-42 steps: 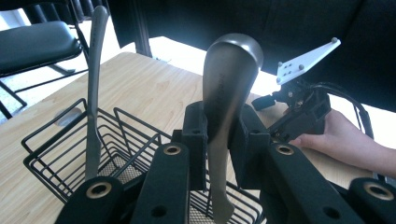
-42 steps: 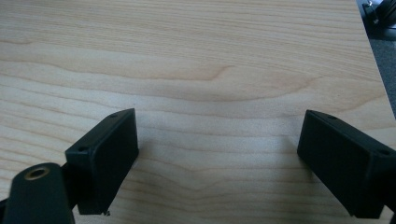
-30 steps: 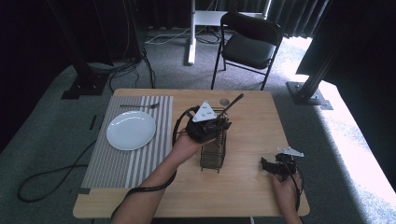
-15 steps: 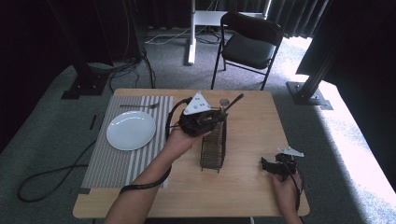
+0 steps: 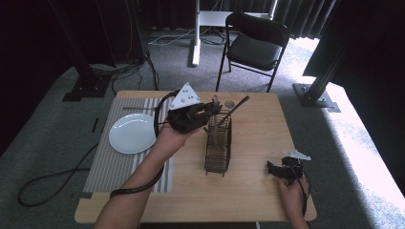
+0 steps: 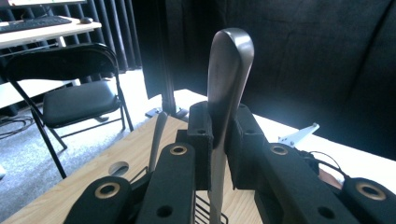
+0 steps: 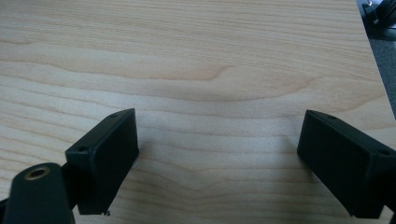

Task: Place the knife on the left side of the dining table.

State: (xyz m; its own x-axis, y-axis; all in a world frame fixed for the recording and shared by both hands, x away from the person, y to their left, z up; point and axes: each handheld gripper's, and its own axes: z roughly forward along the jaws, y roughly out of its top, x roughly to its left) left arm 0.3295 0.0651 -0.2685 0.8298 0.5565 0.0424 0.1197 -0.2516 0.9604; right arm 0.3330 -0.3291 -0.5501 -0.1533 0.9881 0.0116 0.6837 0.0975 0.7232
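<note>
High view, right gripper (image 5: 274, 168): I'm resting it low near the table's (image 5: 258, 143) near right corner, jaws spread wide apart, holding nothing.
Right gripper view: I'm looking at plain wood grain between my two black pads (image 7: 105, 158), nothing touching them.
Rack (image 5: 218, 145): a black wire caddy is sitting mid-table, well left of my right gripper.
Left gripper (image 5: 206, 113): I'm holding it up just above the rack's far end, jaws clamped tight on a metal utensil handle (image 6: 224, 98).
Left gripper view: the handle is standing upright between my pads, rounded end poking up; can't tell what kind of utensil it is.
Second utensil (image 5: 234, 108): dark handle leaning out of the rack toward the far right.
Plate (image 5: 132, 140): white, sitting on the striped placemat (image 5: 112, 164) on the left.
Chair (image 5: 255, 45): black folding one, past the table's far edge.
</note>
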